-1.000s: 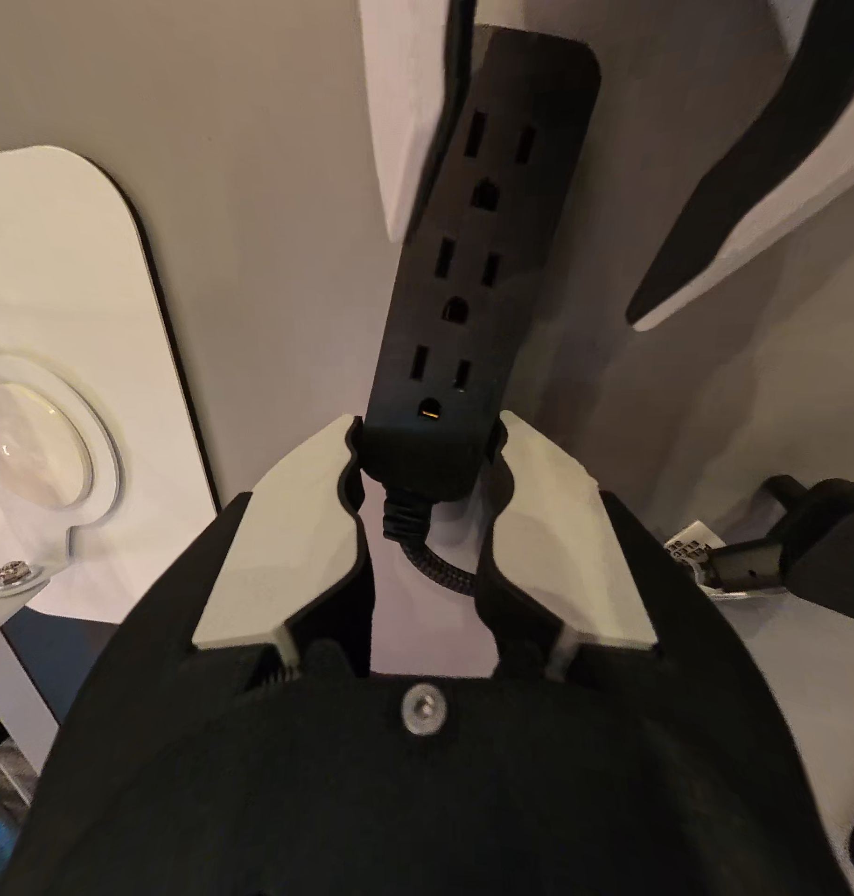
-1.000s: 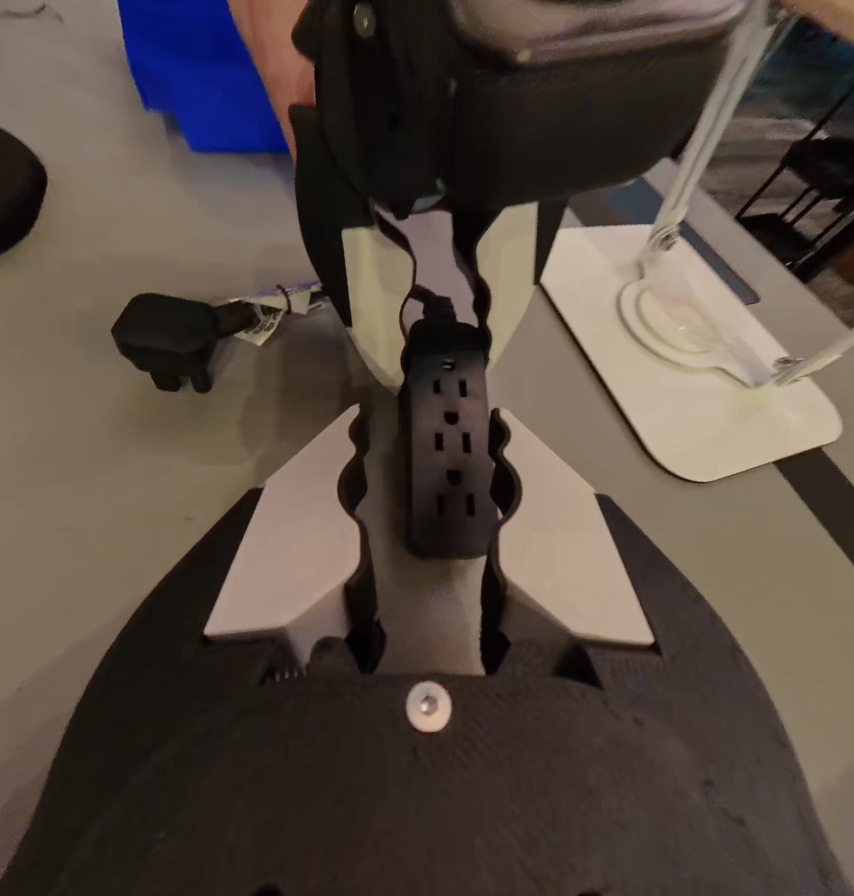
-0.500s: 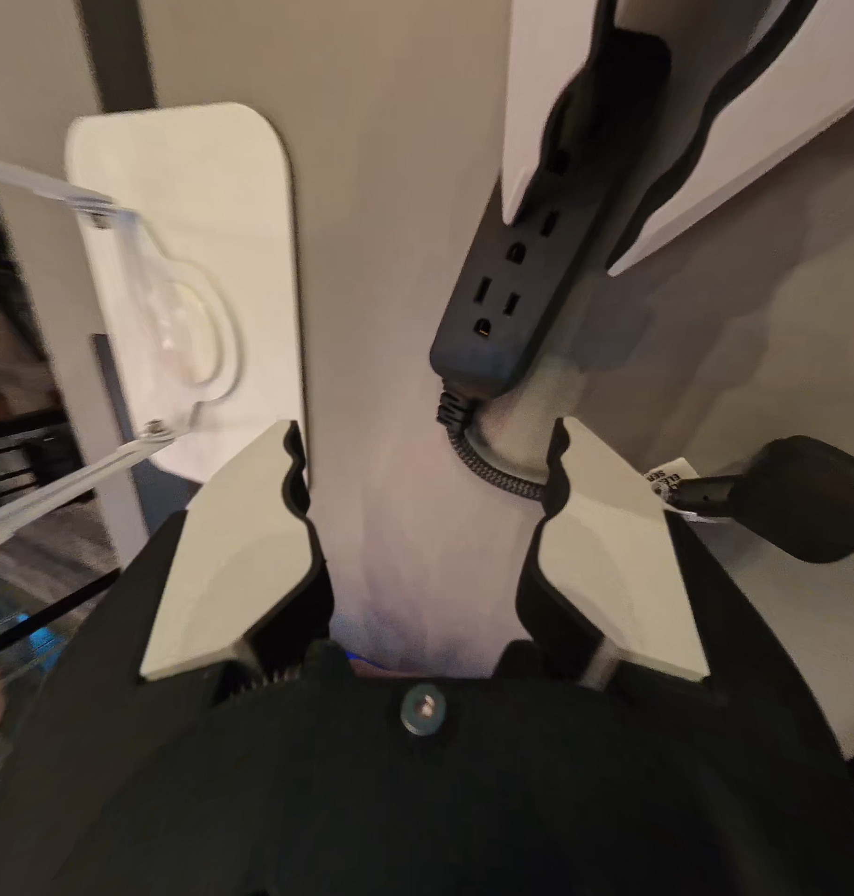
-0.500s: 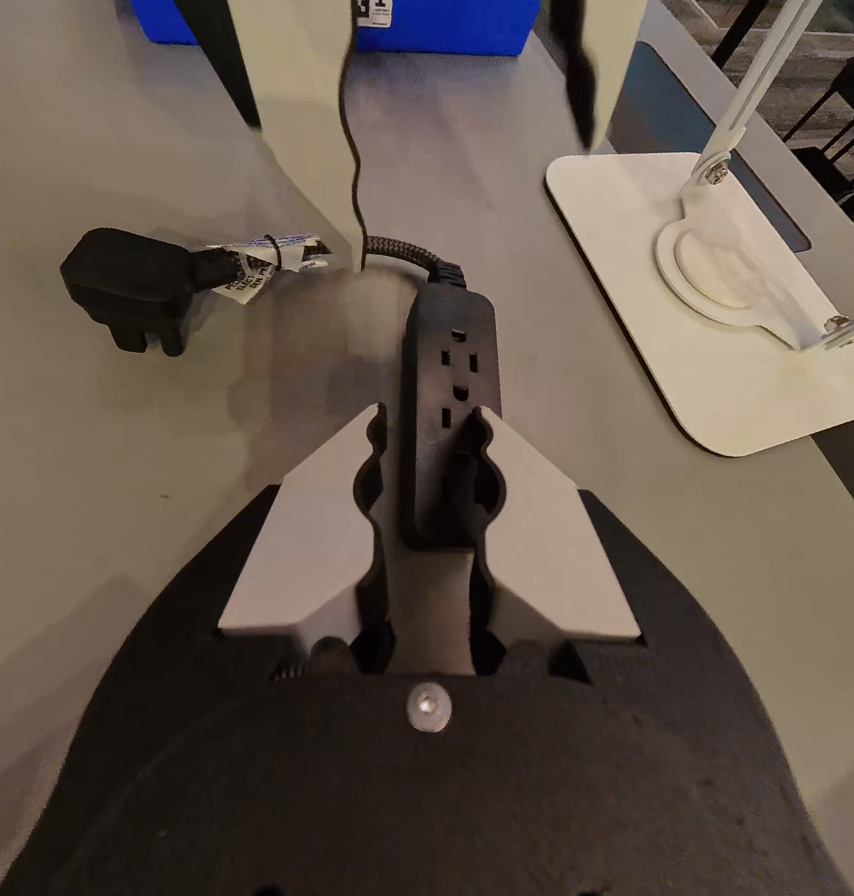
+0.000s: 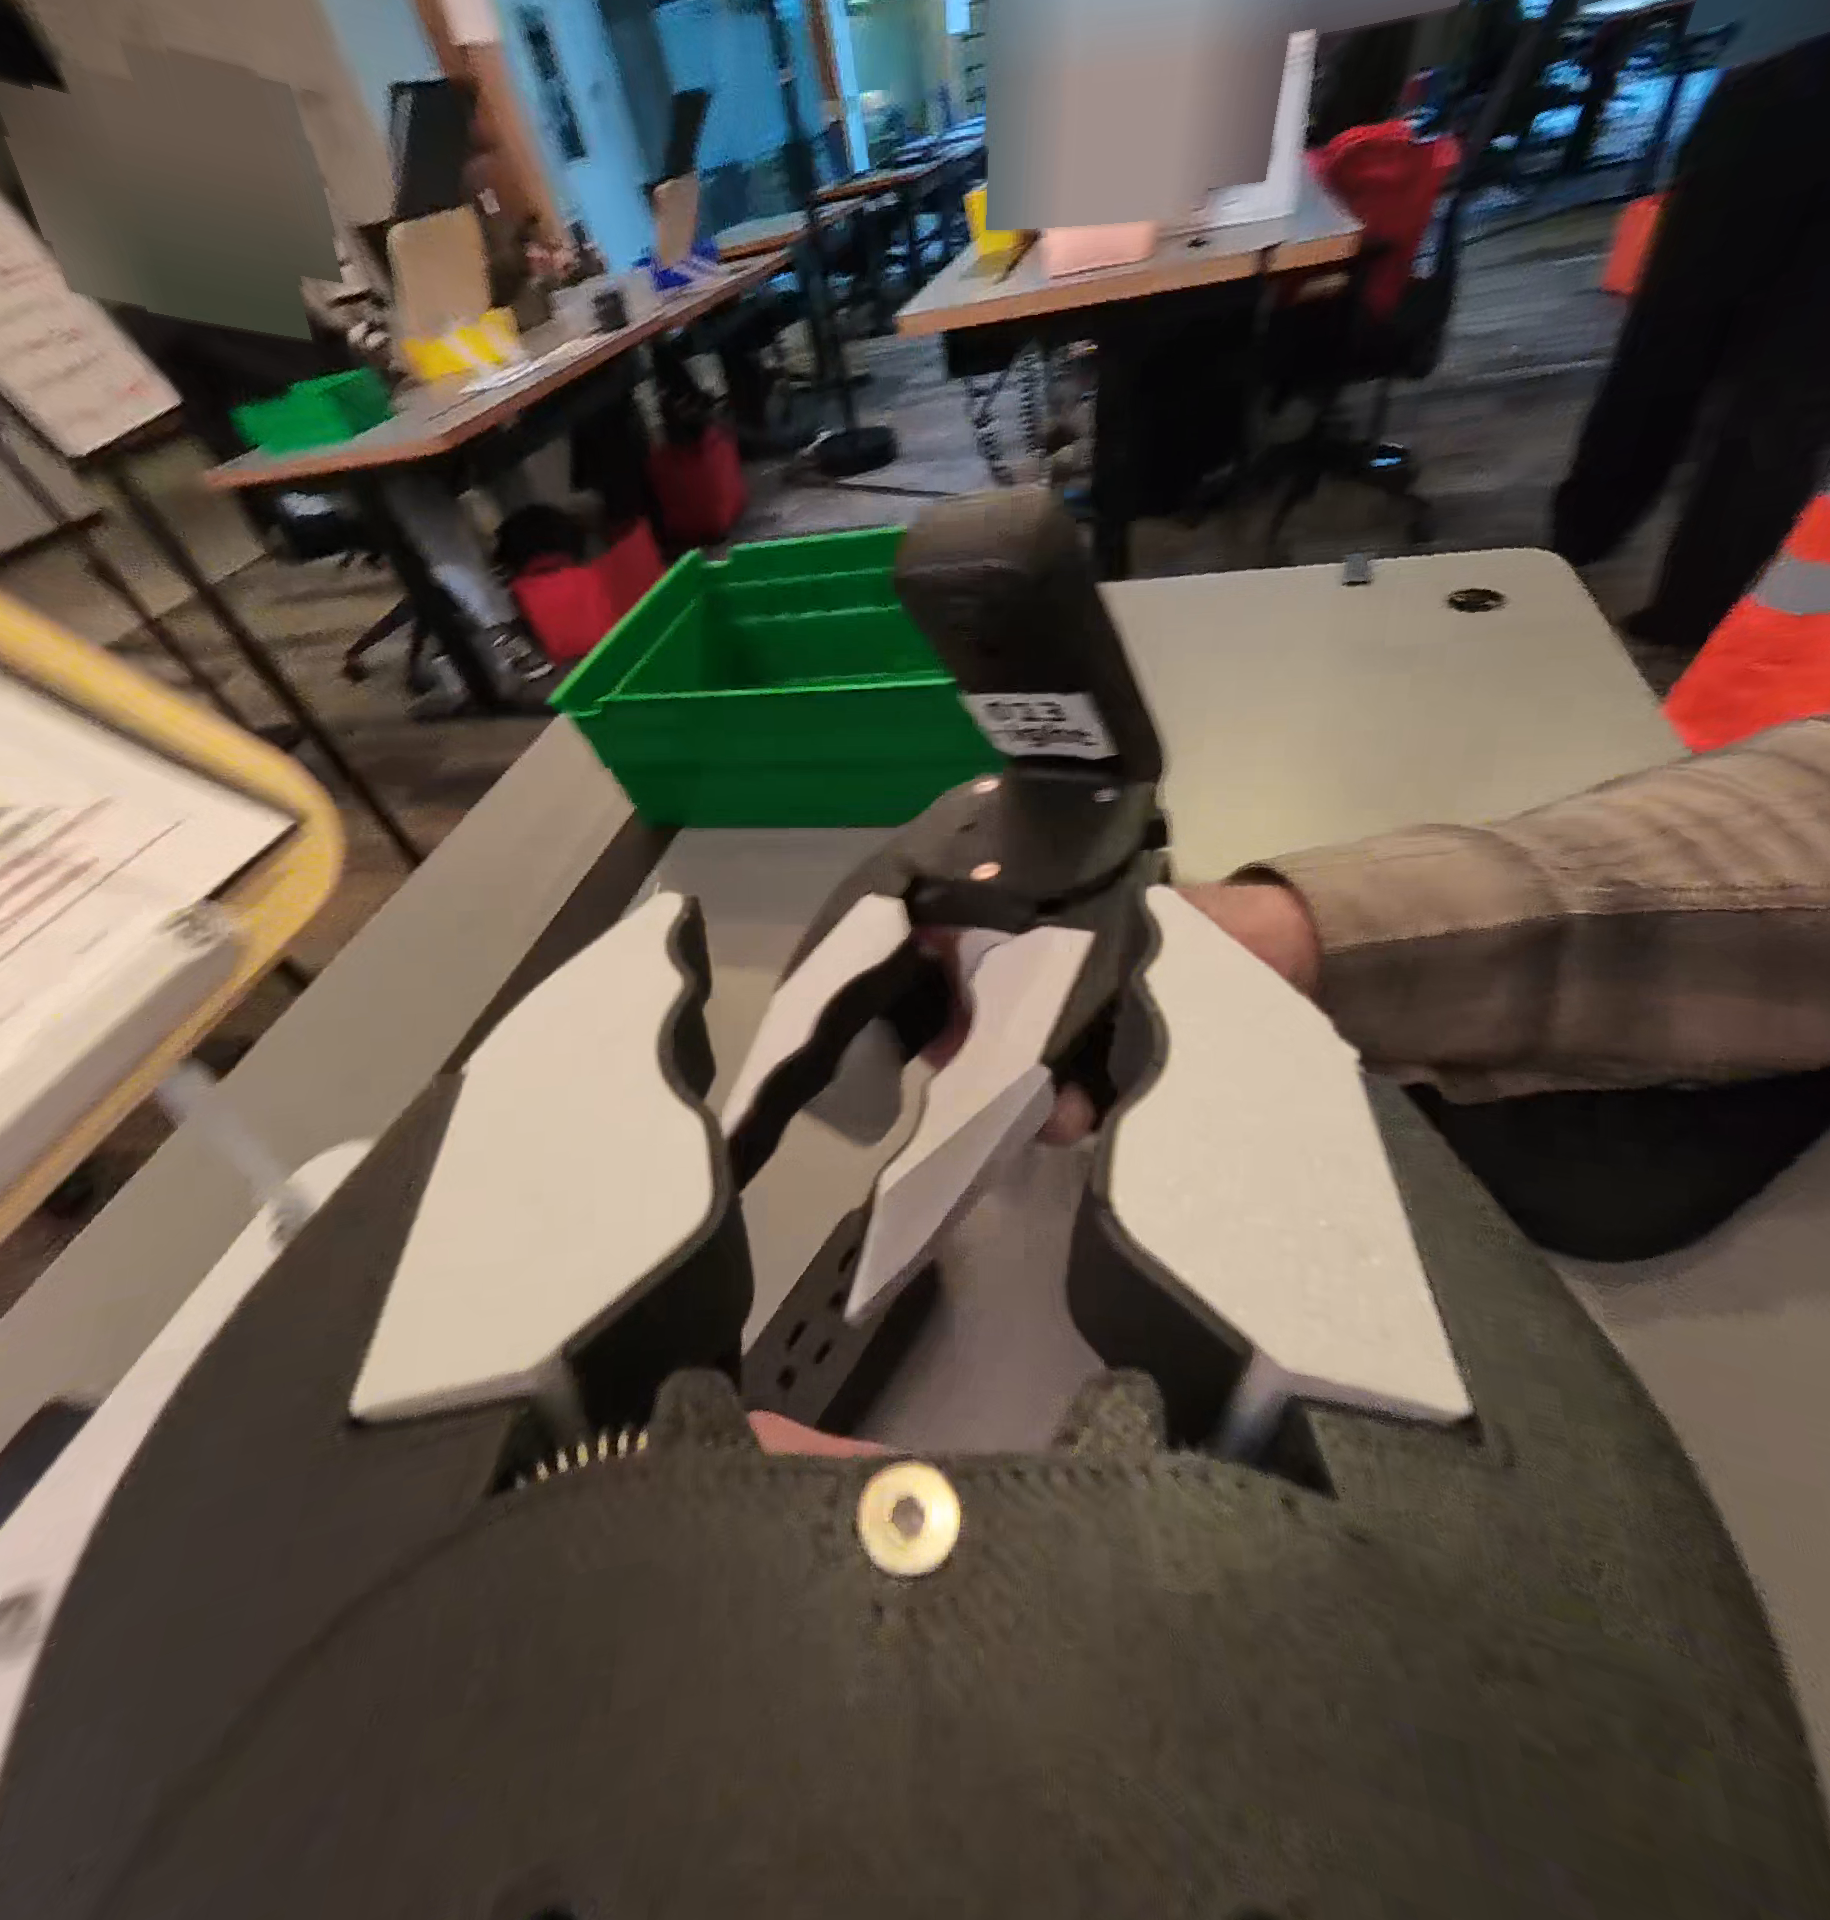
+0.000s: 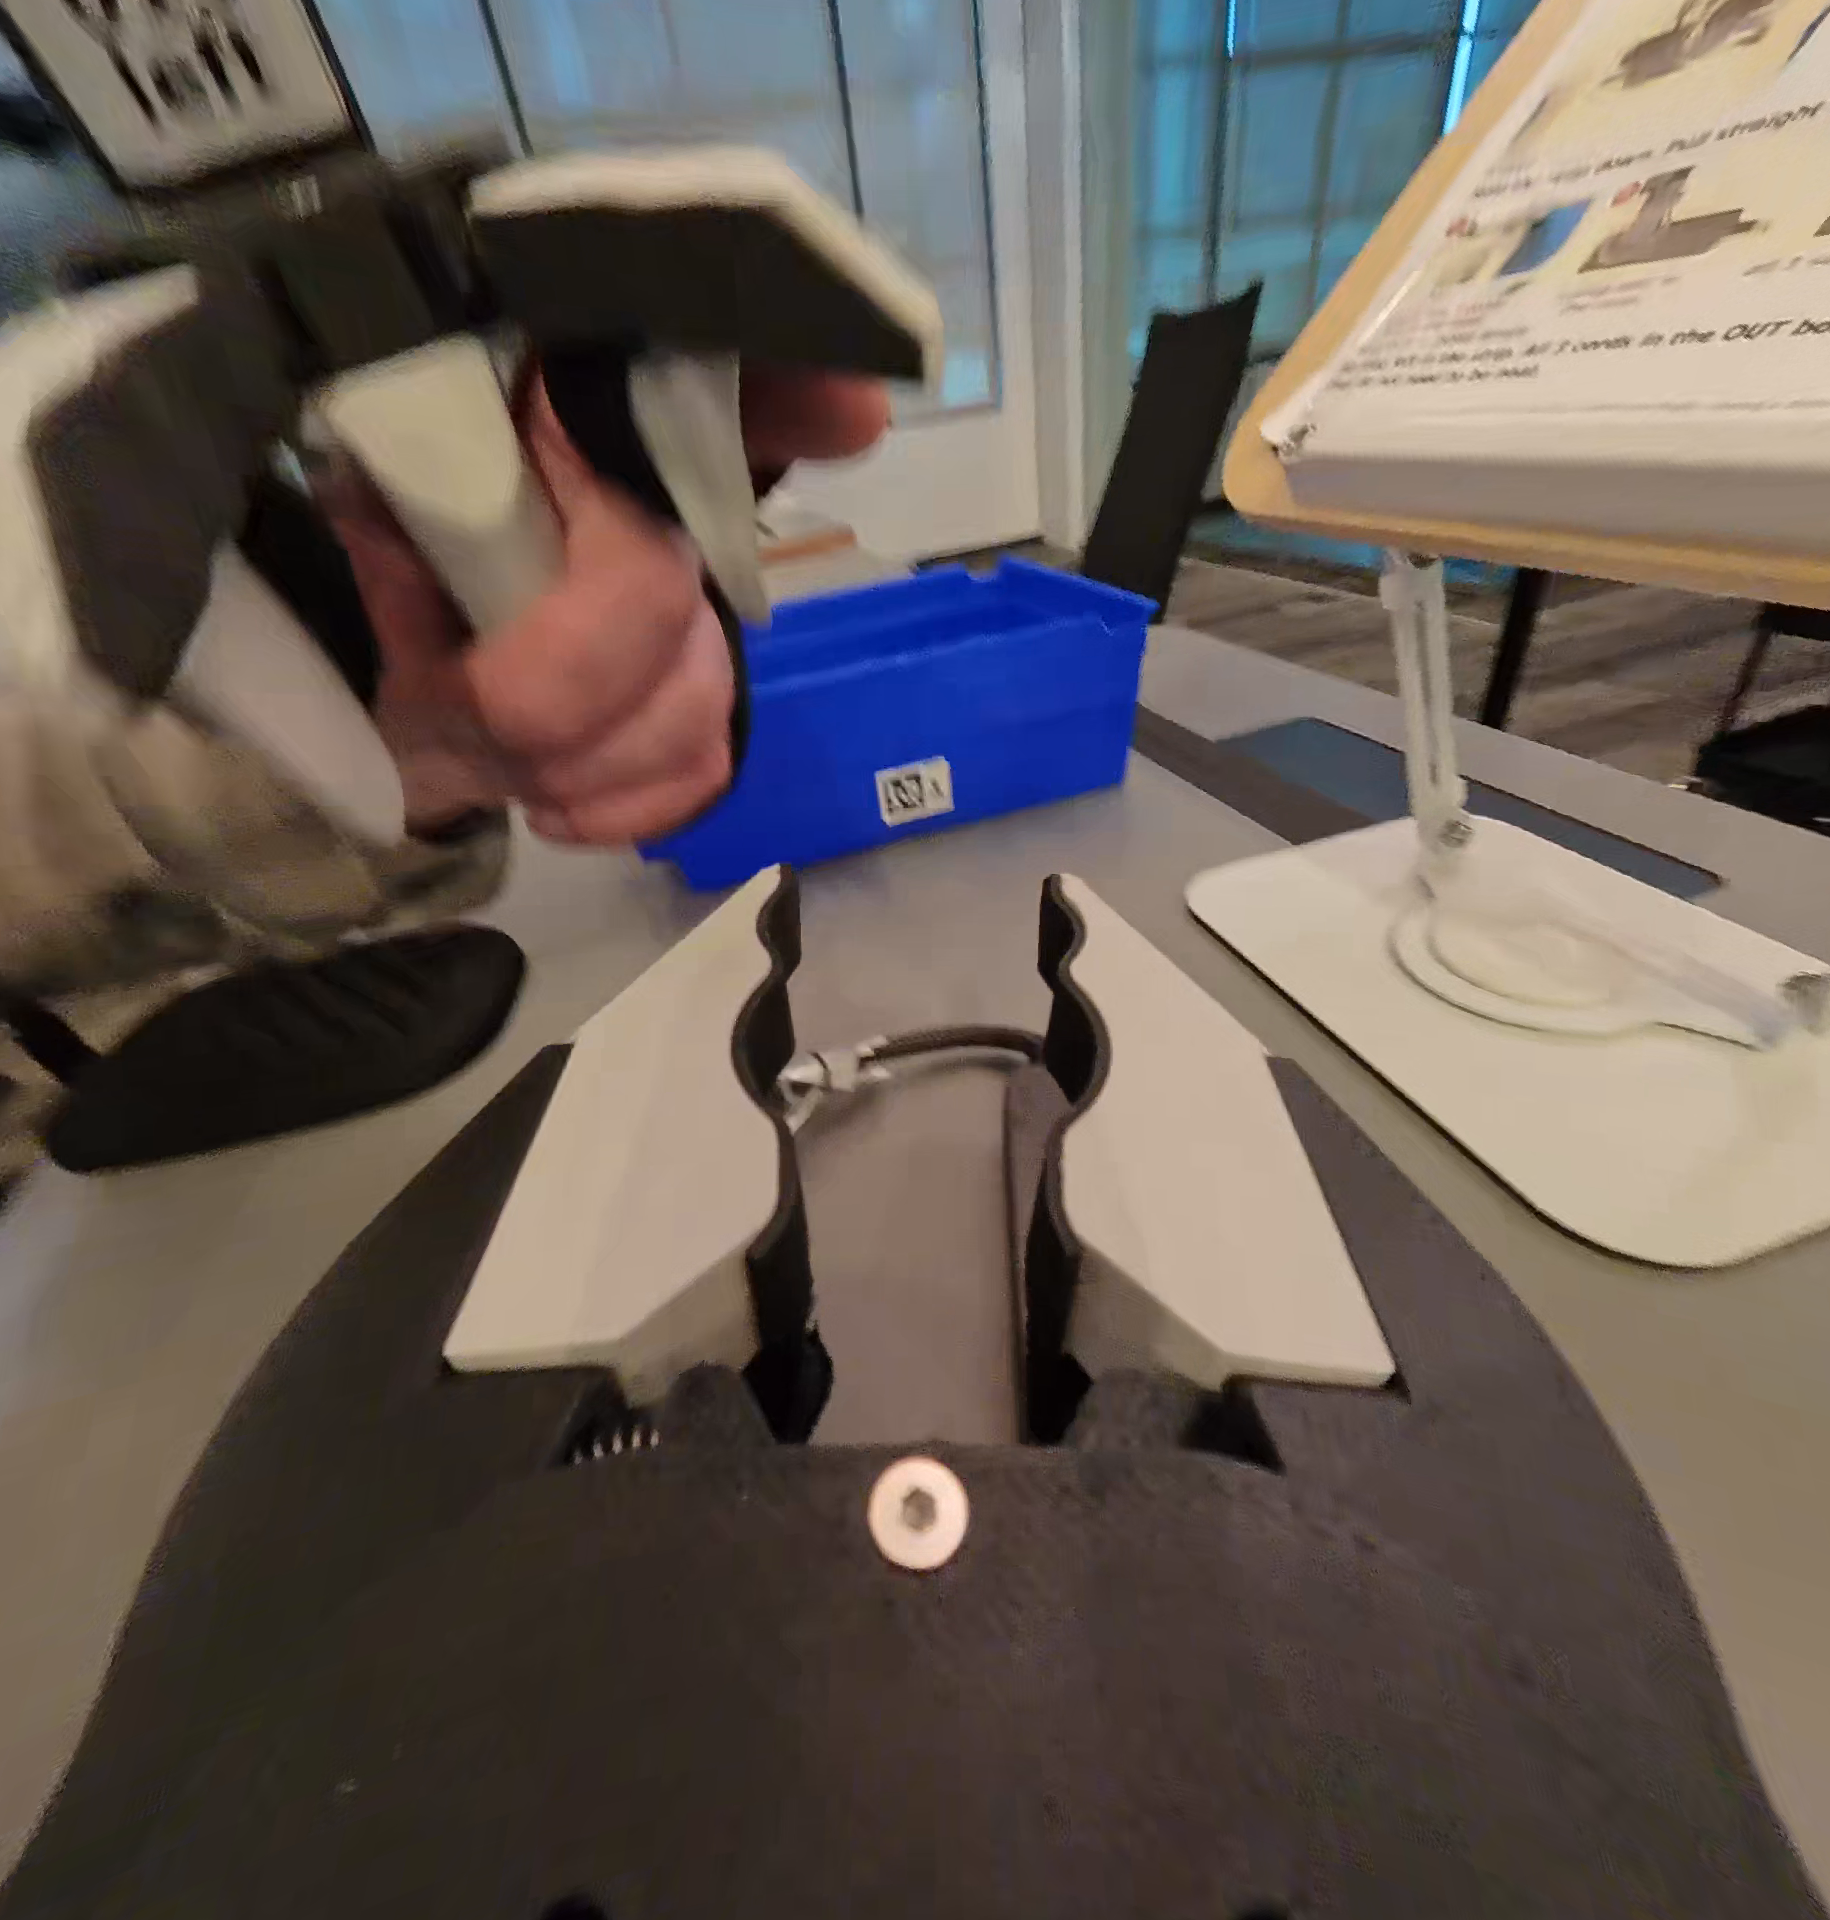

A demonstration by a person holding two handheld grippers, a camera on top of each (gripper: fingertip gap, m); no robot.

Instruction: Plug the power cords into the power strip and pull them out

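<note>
Black power strip (image 5: 823, 1340) lay on the grey table (image 5: 1358, 686), low between my left gripper's (image 5: 921, 997) wide-apart fingers, nothing grasped. My right gripper (image 6: 916, 997) was also released, empty; strip's dark edge showed by its R finger, braided cord (image 6: 952, 1044) curving just beyond the tips. Green bin (image 5: 776, 707) sat ahead of L gripper, blue bin (image 6: 932, 717) ahead of R, w/ a small white sticker; printing too small to make out. White stand base (image 6: 1513, 1039) sat R of it.
</note>
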